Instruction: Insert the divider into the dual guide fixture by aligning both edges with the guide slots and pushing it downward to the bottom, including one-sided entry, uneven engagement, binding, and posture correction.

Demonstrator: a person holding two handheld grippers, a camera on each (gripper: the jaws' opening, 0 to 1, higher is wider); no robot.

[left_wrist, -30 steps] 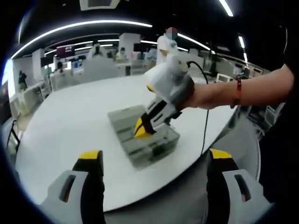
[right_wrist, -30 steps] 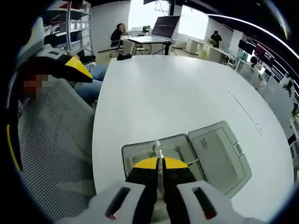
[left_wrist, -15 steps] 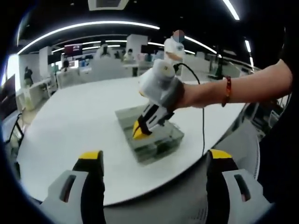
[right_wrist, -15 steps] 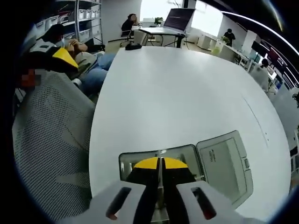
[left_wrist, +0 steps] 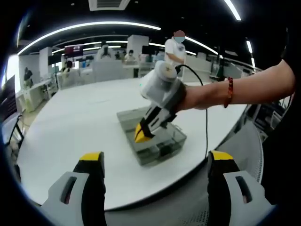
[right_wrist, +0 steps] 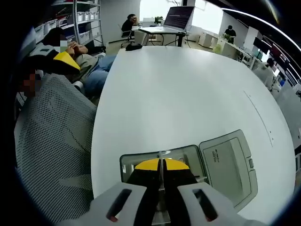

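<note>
Bench [left_wrist: 70, 127]: white, rounded; carries the fixture near its near right edge in the left gripper view.
Fixture [left_wrist: 160, 143]: clear plastic box with inner guides, lid [right_wrist: 230, 165] swung open flat on the bench to its right in the right gripper view.
Divider [right_wrist: 161, 157]: thin pale plate, seen edge-on between the right jaws, standing upright over the fixture's [right_wrist: 141, 160] open compartment; how deep it sits in the slots cannot be told.
Right hand-held gripper [right_wrist: 162, 165]: yellow tips pressed together on the divider's top edge, pointing down into the fixture; in the left gripper view [left_wrist: 141, 135] it reaches in from the right, tips inside the box.
Left hand-held gripper [left_wrist: 155, 157]: jaws spread wide apart, nothing between them, held off the bench's near edge, well apart from the fixture.
Hand [left_wrist: 195, 96]: grips the right tool's body; red band [left_wrist: 229, 92] on the wrist, black cable [left_wrist: 204, 117] hanging down from the tool.
Chair [right_wrist: 51, 141]: grey mesh back, just left of the bench in the right gripper view.
Background: people sit at far desks; a laptop [right_wrist: 176, 19] stands on a far table.
</note>
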